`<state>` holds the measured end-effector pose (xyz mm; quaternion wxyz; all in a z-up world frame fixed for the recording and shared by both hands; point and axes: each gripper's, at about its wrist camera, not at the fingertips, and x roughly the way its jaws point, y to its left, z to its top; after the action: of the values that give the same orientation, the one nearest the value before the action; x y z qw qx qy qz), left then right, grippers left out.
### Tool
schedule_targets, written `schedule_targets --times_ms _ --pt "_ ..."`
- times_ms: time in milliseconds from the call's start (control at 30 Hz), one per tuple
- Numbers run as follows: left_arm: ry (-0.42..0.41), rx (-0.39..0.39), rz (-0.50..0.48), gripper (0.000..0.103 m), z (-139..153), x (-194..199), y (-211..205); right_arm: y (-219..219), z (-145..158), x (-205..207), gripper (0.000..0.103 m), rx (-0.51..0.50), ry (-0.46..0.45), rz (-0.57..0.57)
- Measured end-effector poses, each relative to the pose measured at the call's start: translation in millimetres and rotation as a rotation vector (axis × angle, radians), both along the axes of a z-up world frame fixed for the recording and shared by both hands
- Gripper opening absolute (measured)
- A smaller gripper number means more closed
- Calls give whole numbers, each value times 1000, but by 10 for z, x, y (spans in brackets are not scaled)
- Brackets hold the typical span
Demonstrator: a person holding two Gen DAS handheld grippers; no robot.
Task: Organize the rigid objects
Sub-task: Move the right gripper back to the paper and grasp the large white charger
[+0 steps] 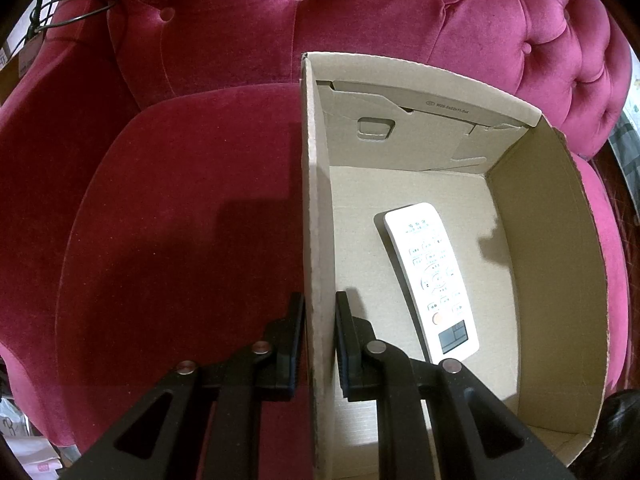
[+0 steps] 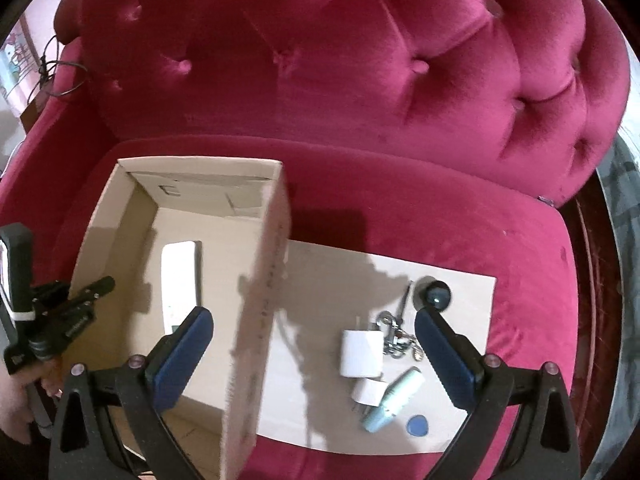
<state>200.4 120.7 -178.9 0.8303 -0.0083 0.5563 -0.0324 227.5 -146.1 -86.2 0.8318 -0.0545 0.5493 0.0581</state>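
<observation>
The left gripper [image 1: 318, 344] straddles the box's [image 1: 316, 208] near-left wall, one finger outside, one inside, pads narrow and pressed close on the cardboard. The right gripper [image 2: 314, 354] hangs wide open with nothing between its pads, above the box's right wall [image 2: 260, 300] and the flat card [image 2: 332, 276] beside it.

One box sits on the red sofa [image 2: 360, 80]. In it lies one white remote [image 1: 434, 280], flat on the floor, display end nearest, towards the right wall. From the right wrist view the remote [image 2: 180, 276] is blurred and partly behind a finger.

On the card, from nearest: one blue pick [image 2: 417, 426], one pale tube [image 2: 394, 402], two white chargers [image 2: 360, 354] touching each other, one bunch of metal keys [image 2: 396, 334] whose pieces I cannot count, and one dark ball [image 2: 436, 296] at the far edge, just beside the right finger. The smaller charger [image 2: 370, 394] is half under the tube.

A cable [image 2: 56, 68] loops over the far left armrest, its ends cut off.
</observation>
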Motion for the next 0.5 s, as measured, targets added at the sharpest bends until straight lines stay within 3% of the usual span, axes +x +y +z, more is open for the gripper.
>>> schedule_targets --times_ms 500 --pt "0 1 1 16 2 -2 -5 -402 -407 -68 103 -1 43 -81"
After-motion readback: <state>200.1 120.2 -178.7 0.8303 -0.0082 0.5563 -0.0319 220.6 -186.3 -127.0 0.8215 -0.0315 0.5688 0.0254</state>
